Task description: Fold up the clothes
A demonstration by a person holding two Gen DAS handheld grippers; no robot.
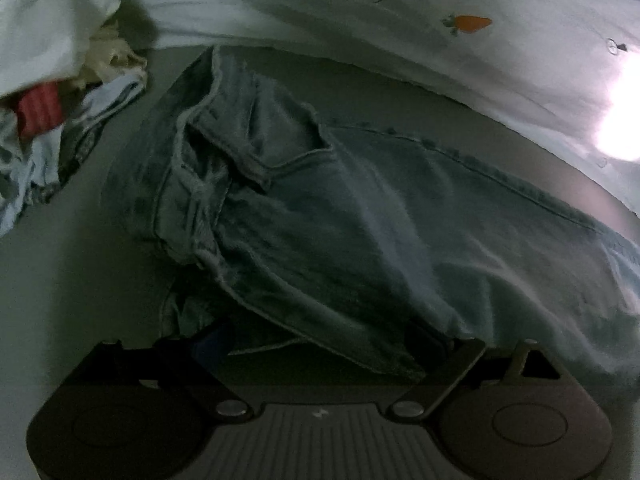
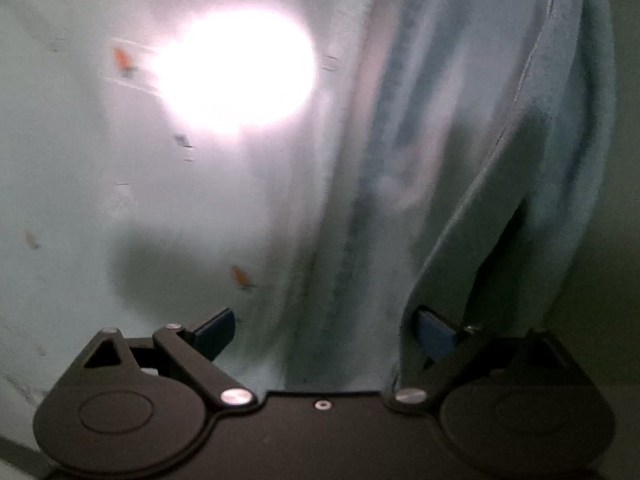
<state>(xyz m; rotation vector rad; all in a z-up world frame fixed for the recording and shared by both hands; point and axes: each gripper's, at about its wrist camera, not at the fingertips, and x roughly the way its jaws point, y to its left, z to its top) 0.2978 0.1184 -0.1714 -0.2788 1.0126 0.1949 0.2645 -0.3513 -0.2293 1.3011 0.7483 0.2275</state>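
The jeans [image 1: 320, 200] lie on the bed, draped over the left gripper [image 1: 320, 344]; whether its fingers clamp them cannot be told. The right gripper [image 2: 324, 336] has fingers apart, denim between them unclamped. Risk: the loose fold may slide open.

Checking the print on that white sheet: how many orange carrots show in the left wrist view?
1: an orange carrot at upper right on the white sheet. Glare may hide others.
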